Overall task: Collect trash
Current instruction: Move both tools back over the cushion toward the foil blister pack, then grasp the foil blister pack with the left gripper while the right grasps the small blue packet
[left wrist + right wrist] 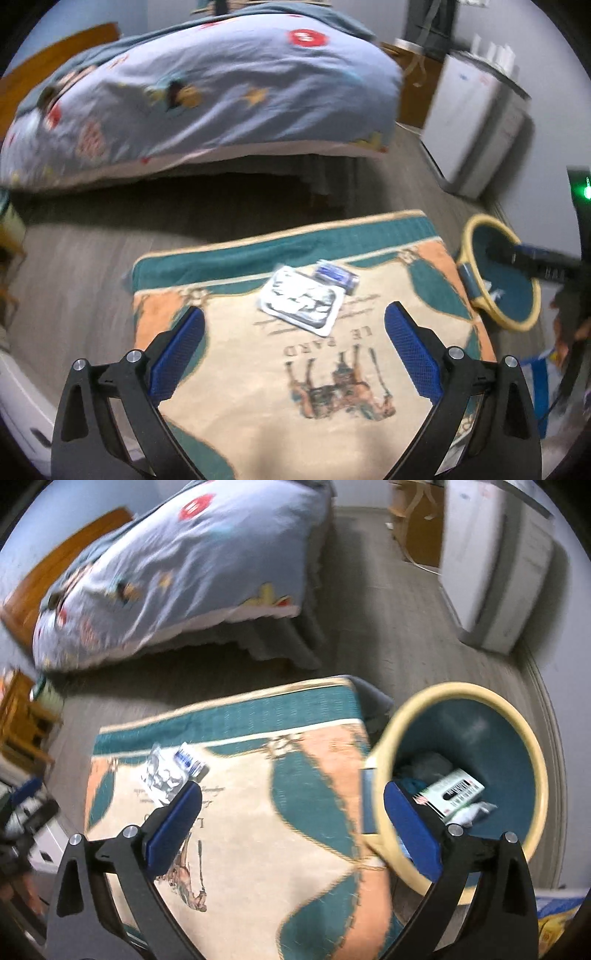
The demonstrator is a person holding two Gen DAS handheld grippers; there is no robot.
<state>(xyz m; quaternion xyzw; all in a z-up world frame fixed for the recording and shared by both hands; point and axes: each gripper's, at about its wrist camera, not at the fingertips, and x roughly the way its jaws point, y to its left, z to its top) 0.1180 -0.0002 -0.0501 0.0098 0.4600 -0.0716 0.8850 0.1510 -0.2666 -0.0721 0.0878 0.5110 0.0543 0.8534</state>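
Observation:
A crinkled silver wrapper point(301, 301) and a small blue packet point(336, 275) lie together on the patterned rug point(240, 387). My left gripper point(295, 312) hangs open above the rug, just short of the wrapper, with nothing between its pads. A round bin point(469, 236) with a yellow rim and teal inside stands off the rug's right edge. My right gripper point(293, 790) is open and empty at the bin point(458, 692), its right finger over the rim. Inside the bin lie a green and white box point(450, 794) and crumpled white trash. The wrapper point(162, 775) shows past its left fingertip.
A bed with a blue printed quilt point(207, 92) fills the far side, dark floor beneath it. A white cabinet point(476, 122) stands against the right wall, wooden furniture point(22, 720) at the left. Grey plank floor point(388, 620) runs between bed and cabinet.

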